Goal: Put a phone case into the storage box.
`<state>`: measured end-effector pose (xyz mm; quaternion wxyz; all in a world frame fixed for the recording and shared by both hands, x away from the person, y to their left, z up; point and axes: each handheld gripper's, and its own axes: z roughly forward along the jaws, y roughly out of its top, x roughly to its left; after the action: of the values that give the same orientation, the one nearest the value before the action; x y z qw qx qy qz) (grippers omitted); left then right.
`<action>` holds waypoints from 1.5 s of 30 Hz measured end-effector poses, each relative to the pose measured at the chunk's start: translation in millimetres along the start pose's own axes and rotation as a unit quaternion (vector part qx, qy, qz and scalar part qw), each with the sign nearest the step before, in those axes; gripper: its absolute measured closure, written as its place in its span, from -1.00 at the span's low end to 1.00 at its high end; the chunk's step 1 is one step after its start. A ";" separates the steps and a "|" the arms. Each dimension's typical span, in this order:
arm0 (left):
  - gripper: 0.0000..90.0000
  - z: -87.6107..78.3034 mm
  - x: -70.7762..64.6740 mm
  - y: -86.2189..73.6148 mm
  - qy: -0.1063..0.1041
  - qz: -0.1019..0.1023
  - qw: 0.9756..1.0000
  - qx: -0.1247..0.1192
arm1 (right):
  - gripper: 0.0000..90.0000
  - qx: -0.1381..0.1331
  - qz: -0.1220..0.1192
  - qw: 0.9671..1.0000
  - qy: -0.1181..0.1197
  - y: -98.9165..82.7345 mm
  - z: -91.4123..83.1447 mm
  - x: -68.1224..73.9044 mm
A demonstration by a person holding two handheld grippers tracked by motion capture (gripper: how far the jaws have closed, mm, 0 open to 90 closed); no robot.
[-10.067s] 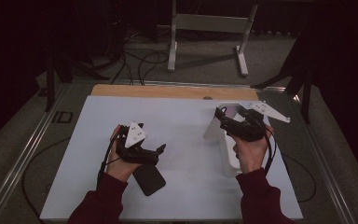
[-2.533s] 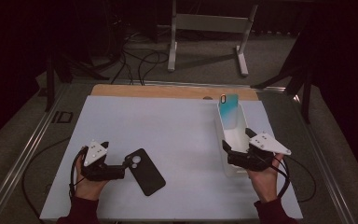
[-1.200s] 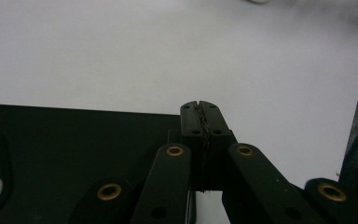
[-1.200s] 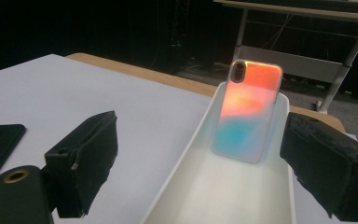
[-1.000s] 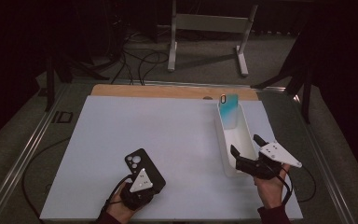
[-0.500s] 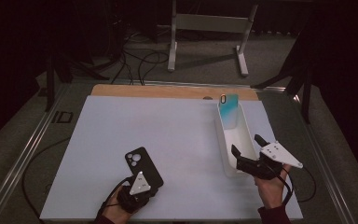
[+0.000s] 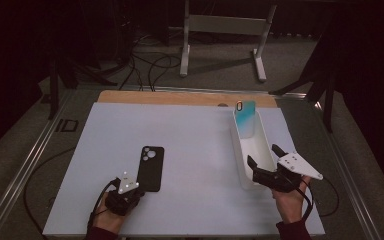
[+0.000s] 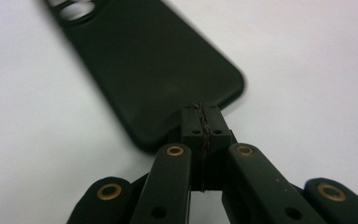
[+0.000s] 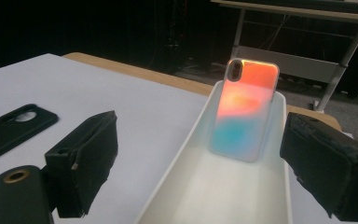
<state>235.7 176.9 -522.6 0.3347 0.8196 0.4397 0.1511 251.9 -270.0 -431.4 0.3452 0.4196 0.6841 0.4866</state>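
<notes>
A black phone case (image 7: 150, 167) lies flat, back up, on the white table top (image 7: 195, 150). In the left gripper view the black phone case (image 8: 149, 74) shows its camera cutout at the far end. My left gripper (image 7: 136, 192) (image 8: 200, 114) is shut with nothing between its pads, its tips at the case's near end. An iridescent phone case (image 7: 245, 117) (image 9: 244, 112) leans upright against the far wall of a long white tray (image 7: 239, 150) (image 9: 186, 154). My right gripper (image 7: 264, 157) (image 9: 205, 163) is open, its jaws on either side of the tray's near end.
A wooden strip (image 7: 180, 97) runs along the table's far edge. Metal rails (image 7: 25, 165) flank the table. A white stand (image 7: 220, 30) and cables (image 7: 145, 65) are on the floor beyond. The black case (image 9: 14, 128) lies far left in the right gripper view.
The black case has shifted away from the person and turned straighter. The left gripper has drawn back to the left, off the case's top. The right gripper has barely moved.
</notes>
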 end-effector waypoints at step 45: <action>-0.97 -61.3 51.6 16.1 0.065 -0.025 0.978 -0.198 | -0.76 -0.027 -0.010 0.999 0.042 -15.8 -9.9 7.6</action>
<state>241.7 238.5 -469.2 0.4645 0.7144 0.4420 0.2803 236.4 -269.6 -444.1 0.3317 0.3827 0.6890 0.5185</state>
